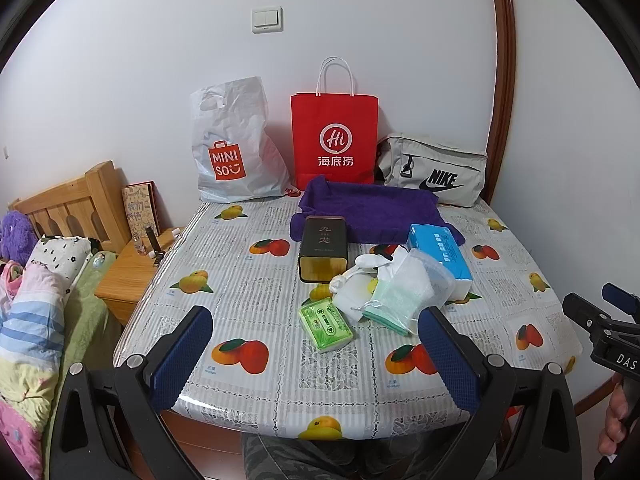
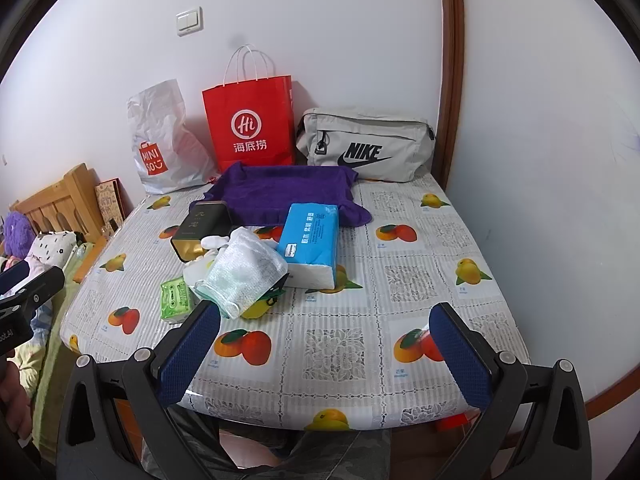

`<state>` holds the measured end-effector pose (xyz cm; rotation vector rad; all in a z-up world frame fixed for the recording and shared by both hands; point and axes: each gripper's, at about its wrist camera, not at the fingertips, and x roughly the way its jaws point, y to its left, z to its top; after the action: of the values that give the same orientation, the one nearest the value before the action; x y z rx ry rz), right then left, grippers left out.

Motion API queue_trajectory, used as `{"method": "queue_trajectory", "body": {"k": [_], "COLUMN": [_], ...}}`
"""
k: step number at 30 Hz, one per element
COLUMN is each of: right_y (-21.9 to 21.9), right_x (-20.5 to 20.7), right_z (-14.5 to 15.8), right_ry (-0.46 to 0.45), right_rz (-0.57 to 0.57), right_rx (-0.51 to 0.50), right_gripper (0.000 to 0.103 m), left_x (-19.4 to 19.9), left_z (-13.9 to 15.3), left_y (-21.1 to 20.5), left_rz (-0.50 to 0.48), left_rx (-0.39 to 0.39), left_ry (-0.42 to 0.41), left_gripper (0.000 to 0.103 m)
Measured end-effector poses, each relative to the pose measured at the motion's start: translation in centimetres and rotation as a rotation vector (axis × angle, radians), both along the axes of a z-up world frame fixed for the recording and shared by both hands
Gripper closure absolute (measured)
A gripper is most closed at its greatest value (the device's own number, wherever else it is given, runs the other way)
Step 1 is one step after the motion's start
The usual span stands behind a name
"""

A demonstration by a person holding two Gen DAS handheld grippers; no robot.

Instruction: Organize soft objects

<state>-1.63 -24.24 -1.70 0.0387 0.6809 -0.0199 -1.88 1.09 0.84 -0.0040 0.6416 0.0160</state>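
Note:
A pile of soft things lies mid-table: a white-and-green mesh cloth pouch, a white drawstring bag, a blue tissue pack and a green tissue packet. A purple towel lies behind them. A dark tin stands beside the pile. My left gripper is open and empty above the table's front edge. My right gripper is open and empty, right of the pile.
Against the wall stand a white Miniso bag, a red paper bag and a grey Nike bag. The table has a fruit-print cover. A bed and wooden nightstand are left.

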Motion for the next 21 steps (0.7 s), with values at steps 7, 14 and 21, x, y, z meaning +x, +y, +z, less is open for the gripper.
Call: {"method": "queue_trajectory", "body": {"k": [7, 14, 21], "right_y": [-0.07, -0.31, -0.21], "right_x": [0.03, 0.24, 0.41], "right_z": [0.04, -0.09, -0.62], "right_ry": [-0.003, 0.001, -0.018], "right_rz": [-0.001, -0.002, 0.005], "right_rx": [0.001, 0.009, -0.010], "right_gripper": [0.000, 0.000, 0.000], "left_x": [-0.04, -0.16, 0.63], "left_z": [-0.01, 0.08, -0.48], "left_y": [0.01, 0.25, 0.92], "left_rz": [0.001, 0.004, 0.010], "left_rx": [0.002, 0.007, 0.010], "left_ry": [0.001, -0.006, -0.017], "left_gripper": [0.000, 0.000, 0.000]}}
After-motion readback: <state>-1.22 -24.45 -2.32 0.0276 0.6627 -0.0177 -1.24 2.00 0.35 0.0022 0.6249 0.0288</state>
